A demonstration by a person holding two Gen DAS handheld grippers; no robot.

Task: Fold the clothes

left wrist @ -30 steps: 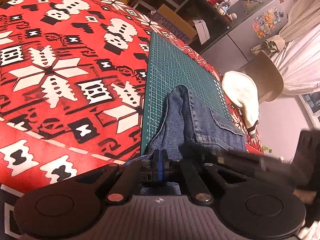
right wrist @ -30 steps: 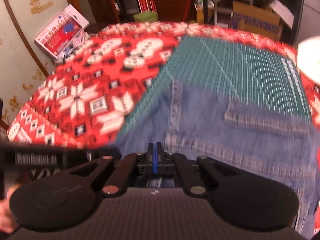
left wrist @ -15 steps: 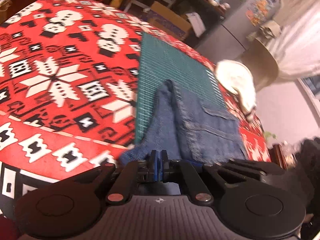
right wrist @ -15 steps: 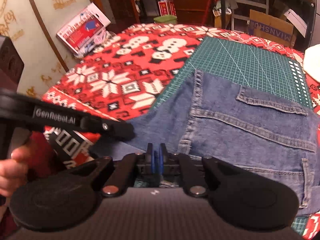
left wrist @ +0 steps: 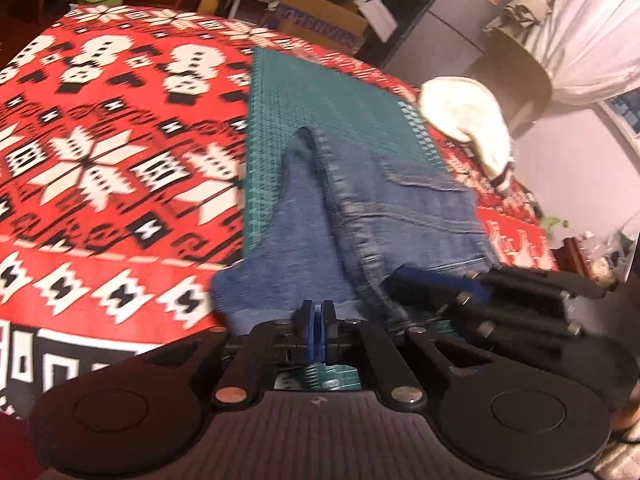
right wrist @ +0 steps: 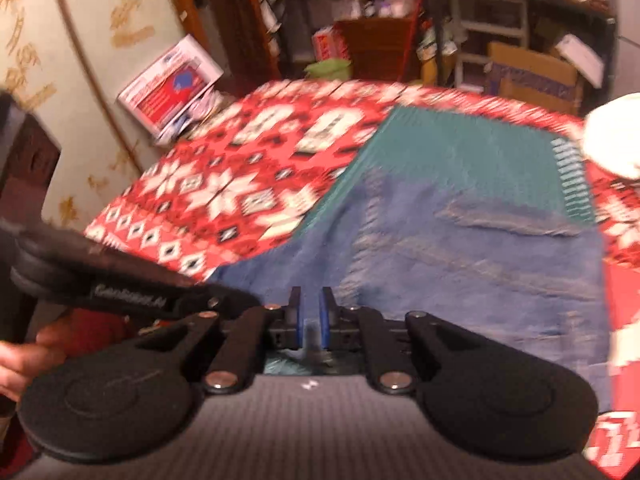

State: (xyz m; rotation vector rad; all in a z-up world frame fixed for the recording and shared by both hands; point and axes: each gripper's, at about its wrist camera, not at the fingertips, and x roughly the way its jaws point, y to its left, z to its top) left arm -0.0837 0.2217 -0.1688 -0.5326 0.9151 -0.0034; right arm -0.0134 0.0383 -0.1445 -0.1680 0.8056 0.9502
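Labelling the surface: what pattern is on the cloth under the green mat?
Red tablecloth with white snowflake and black geometric motifs; clearest in the left wrist view.

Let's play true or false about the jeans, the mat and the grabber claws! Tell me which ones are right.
1. The jeans lie partly on a green cutting mat. True.
2. The tablecloth is plain blue. False: it is red with white and black patterns.
3. The left gripper is shut. True.
4. A cream garment lies beside the mat. True.
5. The right gripper is pressed tight shut. False: a small gap shows between its pads.
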